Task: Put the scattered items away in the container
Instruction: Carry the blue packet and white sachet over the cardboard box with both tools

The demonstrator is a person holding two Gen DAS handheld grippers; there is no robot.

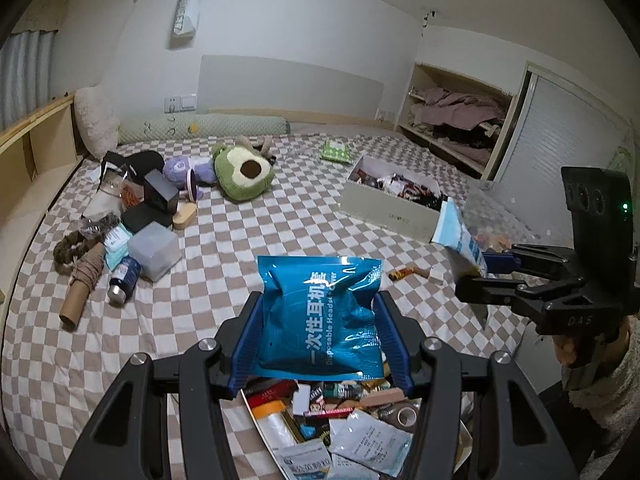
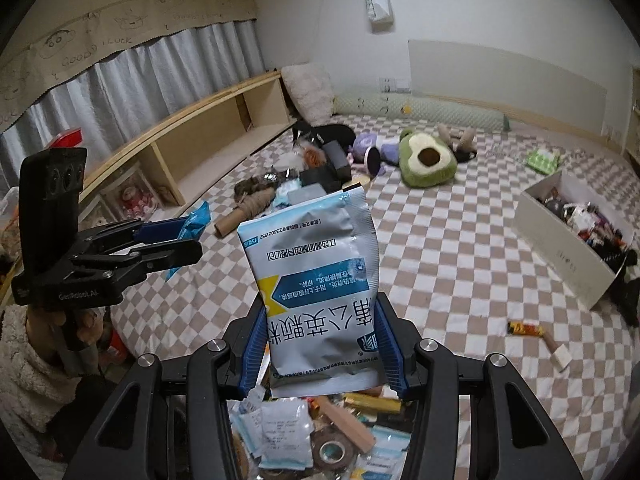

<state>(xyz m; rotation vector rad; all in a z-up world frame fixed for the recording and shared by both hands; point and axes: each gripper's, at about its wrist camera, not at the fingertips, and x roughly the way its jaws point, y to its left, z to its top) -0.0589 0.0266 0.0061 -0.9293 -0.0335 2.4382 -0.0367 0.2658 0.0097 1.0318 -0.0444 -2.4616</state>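
My left gripper (image 1: pixel 320 328) is shut on a blue foil headset-cover packet (image 1: pixel 320 312), held above a pile of small items (image 1: pixel 340 432) at the bed's near edge. My right gripper (image 2: pixel 324 344) is shut on a white and blue medicine sachet (image 2: pixel 316 292), held above the same pile (image 2: pixel 304 432). Each gripper shows in the other's view: the right one (image 1: pixel 476 272) with its sachet (image 1: pixel 460 240), the left one (image 2: pixel 188 240) with its blue packet (image 2: pixel 196 220). A white box (image 1: pixel 384 208) filled with items sits on the checkered bed, also in the right wrist view (image 2: pixel 560 248).
A heap of scattered things (image 1: pixel 128 216) lies at the bed's left: black boxes, a clear cube, a cardboard tube, a bottle. An avocado plush (image 1: pixel 244 172) and a purple toy (image 1: pixel 188 170) lie behind. A small wrapper and block (image 1: pixel 412 272) lie near the box. Wooden shelf (image 2: pixel 200 140) at left.
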